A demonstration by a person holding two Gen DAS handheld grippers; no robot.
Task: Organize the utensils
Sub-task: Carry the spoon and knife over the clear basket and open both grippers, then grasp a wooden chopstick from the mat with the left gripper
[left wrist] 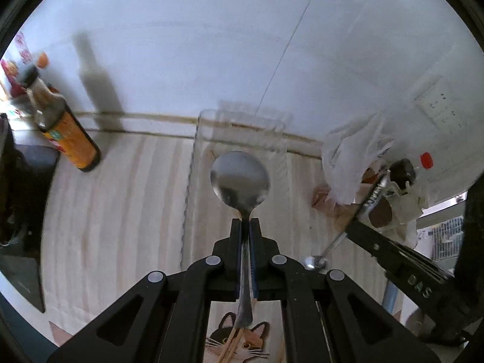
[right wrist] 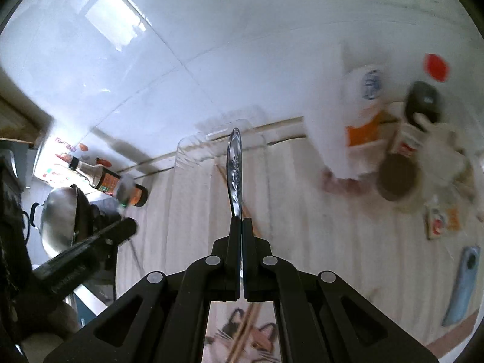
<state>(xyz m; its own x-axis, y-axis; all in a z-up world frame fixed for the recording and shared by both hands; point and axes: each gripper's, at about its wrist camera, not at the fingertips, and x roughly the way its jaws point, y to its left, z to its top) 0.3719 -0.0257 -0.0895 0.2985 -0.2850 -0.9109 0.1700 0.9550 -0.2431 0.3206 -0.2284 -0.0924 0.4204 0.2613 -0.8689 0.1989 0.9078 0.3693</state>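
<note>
Gripping a spoon (left wrist: 240, 181) by its neck, the left gripper (left wrist: 245, 221) leaves the bowl projecting ahead of its fingertips. The right gripper (right wrist: 241, 219) is likewise clamped on a second spoon (right wrist: 235, 169), seen edge-on, extending forward beyond the fingers.

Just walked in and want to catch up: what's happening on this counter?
A person is sorting cutlery with two handheld grippers. The left gripper is shut on a shiny round-bowled metal spoon, held over a clear plastic tray on the pale wooden counter. The right gripper is shut on a second metal spoon, seen edge-on and aimed at the same tray. Wooden chopsticks lie below on a cat-print mat.
</note>
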